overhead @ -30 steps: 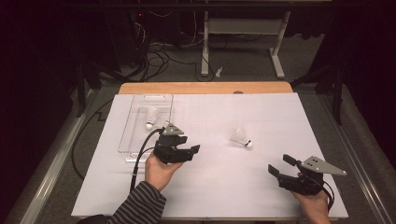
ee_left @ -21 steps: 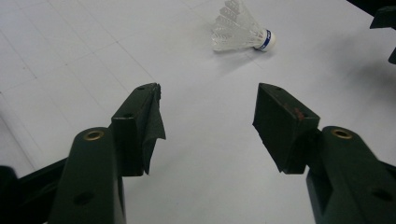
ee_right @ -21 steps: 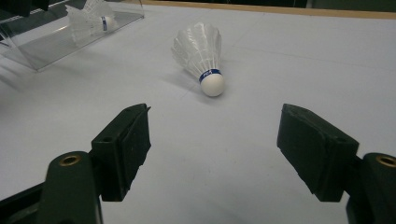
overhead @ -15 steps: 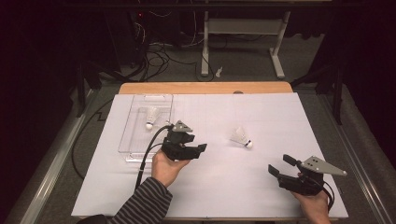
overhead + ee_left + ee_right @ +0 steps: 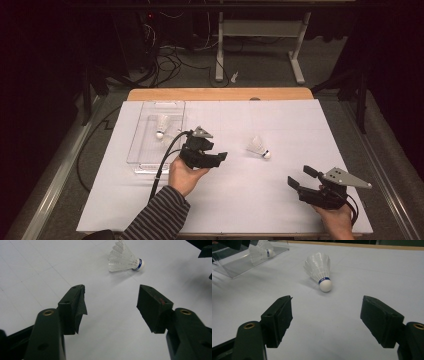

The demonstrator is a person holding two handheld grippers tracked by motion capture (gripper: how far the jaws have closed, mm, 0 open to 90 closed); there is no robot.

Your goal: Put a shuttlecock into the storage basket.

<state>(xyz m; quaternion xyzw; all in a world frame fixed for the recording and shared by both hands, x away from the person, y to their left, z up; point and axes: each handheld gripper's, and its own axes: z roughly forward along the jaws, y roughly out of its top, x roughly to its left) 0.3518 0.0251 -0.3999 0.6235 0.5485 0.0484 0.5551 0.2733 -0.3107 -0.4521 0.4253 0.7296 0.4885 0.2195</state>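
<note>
One shuttlecock (image 5: 161, 125) is lying in the clear tray (image 5: 145, 162); the second shuttlecock (image 5: 258, 147) is waiting on the worktop (image 5: 250, 200). Left gripper (image 5: 216, 158) is approaching it, jaws apart and empty; right gripper (image 5: 299, 176) likewise.

One shuttlecock (image 5: 259, 147) lies on the table (image 5: 280, 200), right of the tray (image 5: 150, 165) holding another shuttlecock (image 5: 161, 125).

The desk (image 5: 150, 94) is covered by white paper (image 5: 250, 200); a shuttlecock (image 5: 258, 147) lies mid-desk, a clear tray (image 5: 145, 162) near the left edge.

Tray's shuttlecock (image 5: 262, 251) blurred, top cut off by edge
</note>
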